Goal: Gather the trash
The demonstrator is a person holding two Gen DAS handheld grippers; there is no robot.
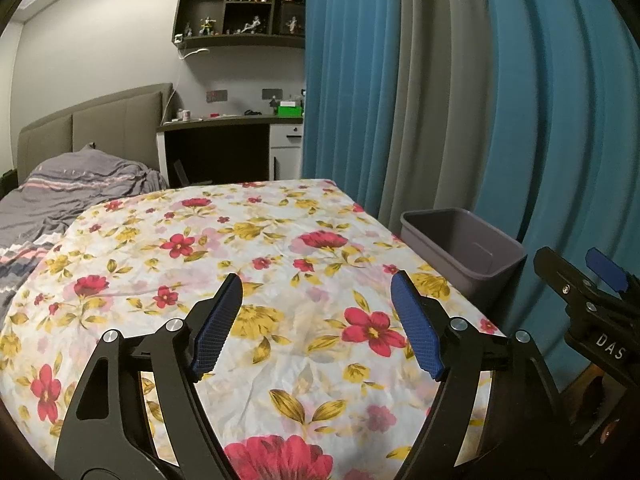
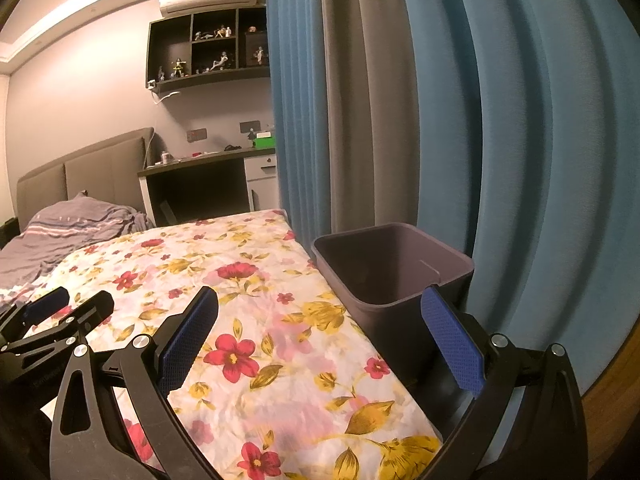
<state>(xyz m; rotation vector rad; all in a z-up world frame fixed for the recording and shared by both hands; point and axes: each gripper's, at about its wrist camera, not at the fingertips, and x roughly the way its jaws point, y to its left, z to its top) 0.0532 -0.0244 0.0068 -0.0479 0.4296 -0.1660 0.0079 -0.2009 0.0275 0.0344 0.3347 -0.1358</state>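
Left wrist view: left claw (image 1: 316,292) gapes wide, empty, above the floral-sheeted bed (image 1: 240,240); right claw (image 2: 320,304) likewise open and empty near the grey plastic bin (image 2: 394,276).

White letters "DAS" show on the black body of the right gripper (image 1: 600,276), cut off.

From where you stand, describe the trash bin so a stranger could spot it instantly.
Find the floral sheet and the blue curtain beside it. The bin stands between them, against the sheet's right edge. It is a plain grey square tub, open-topped, nothing visible inside.
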